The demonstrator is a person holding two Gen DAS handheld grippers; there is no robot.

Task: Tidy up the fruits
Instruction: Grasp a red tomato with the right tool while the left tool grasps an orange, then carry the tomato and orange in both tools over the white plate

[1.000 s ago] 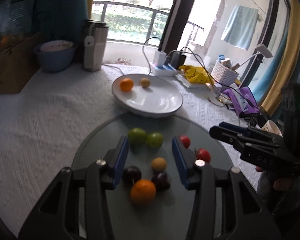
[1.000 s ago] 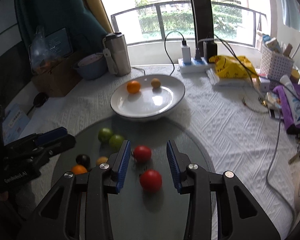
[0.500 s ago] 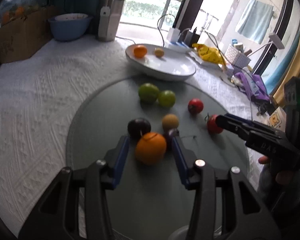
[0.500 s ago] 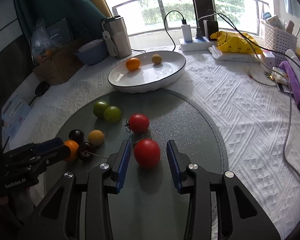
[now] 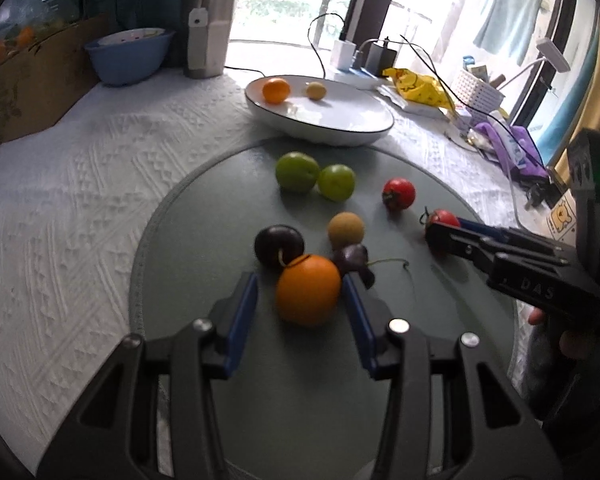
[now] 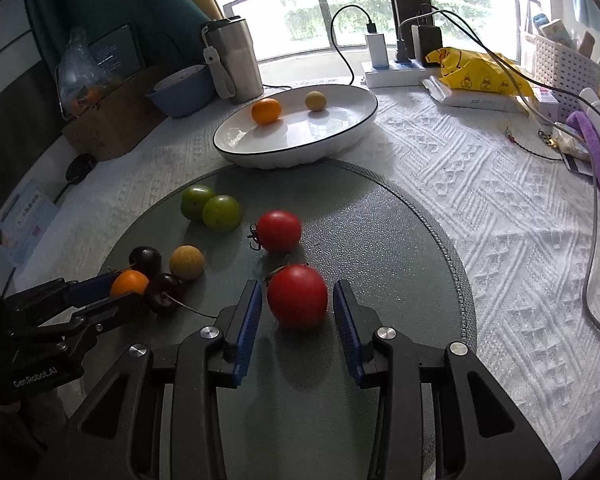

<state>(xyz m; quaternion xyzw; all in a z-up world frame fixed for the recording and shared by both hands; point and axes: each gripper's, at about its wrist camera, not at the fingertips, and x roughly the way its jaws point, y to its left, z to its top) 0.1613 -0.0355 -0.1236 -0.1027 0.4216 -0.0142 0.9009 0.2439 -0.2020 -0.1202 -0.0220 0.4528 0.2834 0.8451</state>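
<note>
Loose fruit lies on a round grey glass mat (image 5: 204, 208) (image 6: 380, 216). My left gripper (image 5: 300, 296) is open with an orange (image 5: 308, 290) (image 6: 129, 283) between its fingers. My right gripper (image 6: 298, 304) is open around a red tomato (image 6: 297, 295) (image 5: 442, 218). A second tomato (image 6: 279, 231), two green plums (image 6: 210, 207), a tan fruit (image 6: 186, 262) and two dark cherries (image 6: 156, 276) lie nearby. Behind stands a white plate (image 6: 340, 136) (image 5: 340, 128) holding an orange (image 6: 266, 111) and a tan fruit (image 6: 315, 101).
White textured cloth covers the table. At the back stand a steel tumbler (image 6: 232, 64), a blue bowl (image 6: 180, 90), a cardboard box (image 6: 108, 124) and a power strip with cables (image 6: 396, 68). Right: a yellow bag (image 6: 480, 72), white basket (image 6: 564, 64), purple items (image 6: 596, 148).
Both grippers have drawn back and lower over the mat. The orange now sits between my left fingers and the near tomato between my right fingers. Both stay open.
</note>
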